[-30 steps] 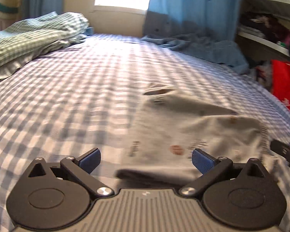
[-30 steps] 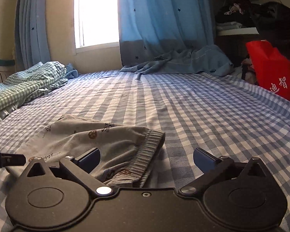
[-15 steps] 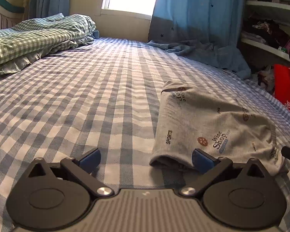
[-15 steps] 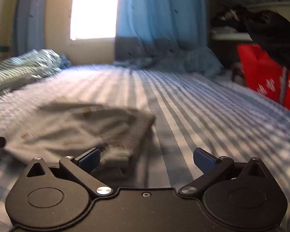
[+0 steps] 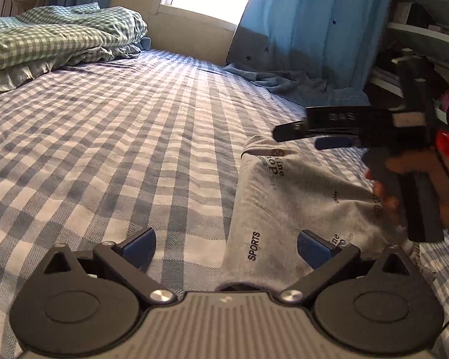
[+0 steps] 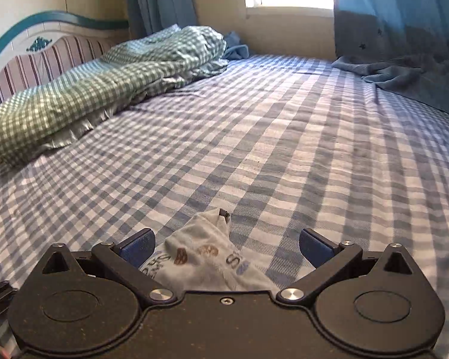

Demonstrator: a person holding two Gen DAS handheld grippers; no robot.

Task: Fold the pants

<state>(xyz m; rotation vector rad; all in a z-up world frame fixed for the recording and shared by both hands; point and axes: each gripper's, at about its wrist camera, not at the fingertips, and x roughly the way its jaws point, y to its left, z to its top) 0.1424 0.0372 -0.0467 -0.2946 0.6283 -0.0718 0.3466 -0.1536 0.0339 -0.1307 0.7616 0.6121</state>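
Observation:
The grey printed pants (image 5: 287,206) lie folded on the blue checked bed (image 5: 134,137). My left gripper (image 5: 226,243) is open and empty, low over their near end, the right finger above the cloth. My right gripper (image 6: 226,243) is open and empty, with the pants' far corner (image 6: 206,251) between its fingers. In the left wrist view the right gripper (image 5: 302,134) reaches in from the right, hand-held, above the pants' far end.
A green checked quilt (image 6: 104,89) is heaped along the left by the striped headboard (image 6: 30,65). Blue curtains (image 5: 308,30) and a crumpled blue cloth (image 5: 299,86) lie at the far side. Shelves (image 5: 419,45) and something red (image 5: 446,143) stand at the right.
The right gripper has swung from the waistband side over the pants to their far end and now faces the headboard. The left gripper has edged left and tilted. The pants lie still.

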